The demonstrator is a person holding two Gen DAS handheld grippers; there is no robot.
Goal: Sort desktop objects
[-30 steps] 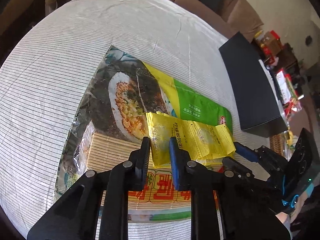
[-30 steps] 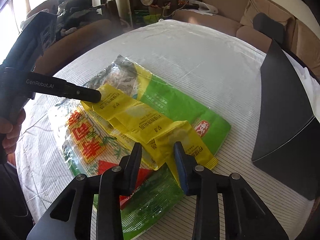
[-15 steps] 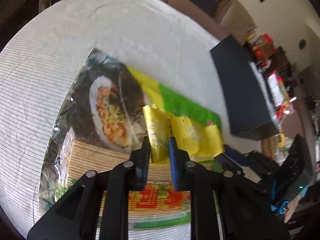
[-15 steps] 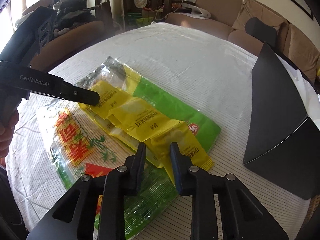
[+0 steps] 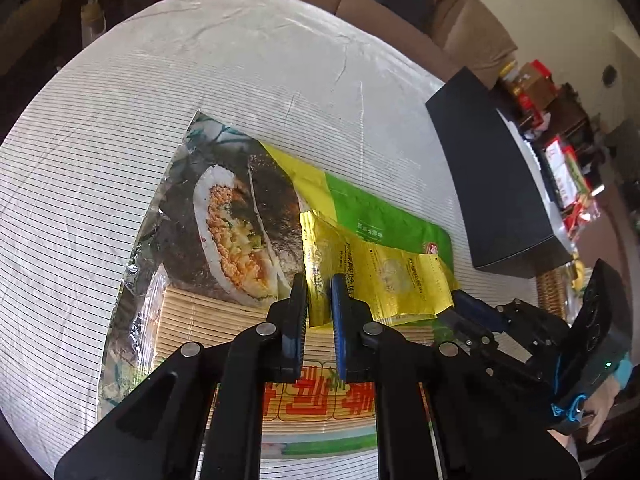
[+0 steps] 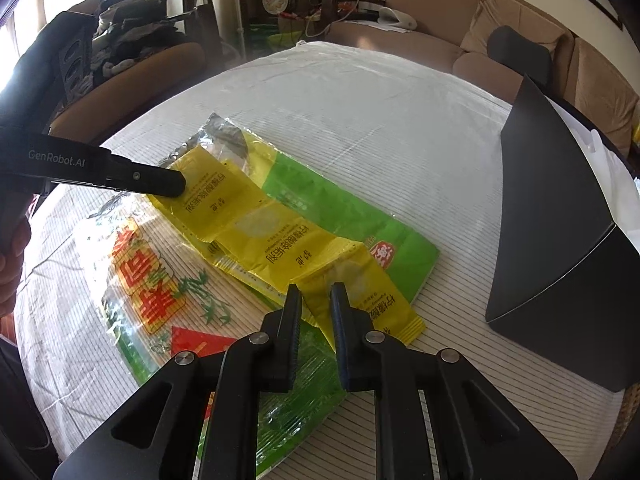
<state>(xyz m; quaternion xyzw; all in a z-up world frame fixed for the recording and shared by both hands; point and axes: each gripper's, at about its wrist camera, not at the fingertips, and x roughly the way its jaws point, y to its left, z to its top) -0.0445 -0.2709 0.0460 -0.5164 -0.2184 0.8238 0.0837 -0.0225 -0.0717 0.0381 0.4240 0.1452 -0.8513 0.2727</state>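
Note:
A strip of joined yellow sachets (image 6: 264, 236) (image 5: 384, 272) lies across a large sushi-kit bag (image 5: 224, 232) (image 6: 160, 288) on the white striped tablecloth. My left gripper (image 5: 319, 284) is shut on the strip's left end, which stands pinched upright between its pads. In the right wrist view that same gripper (image 6: 176, 184) reaches in from the left onto the strip's far end. My right gripper (image 6: 316, 294) is shut on the strip's near end, with the last sachet sticking out to the right of its fingers. The strip sags a little between the two grips.
A black box (image 6: 560, 240) (image 5: 492, 184) stands on the table to the right of the bag. The round table's edge (image 5: 48, 92) curves close on the left. A brown sofa (image 6: 440, 20) and chairs stand beyond the table. A hand (image 6: 12, 248) holds the left gripper's handle.
Both grippers closed onto the ends of the yellow strip. The left end of the strip was pinched up off the bag; the right gripper's jaws narrowed around the near end.

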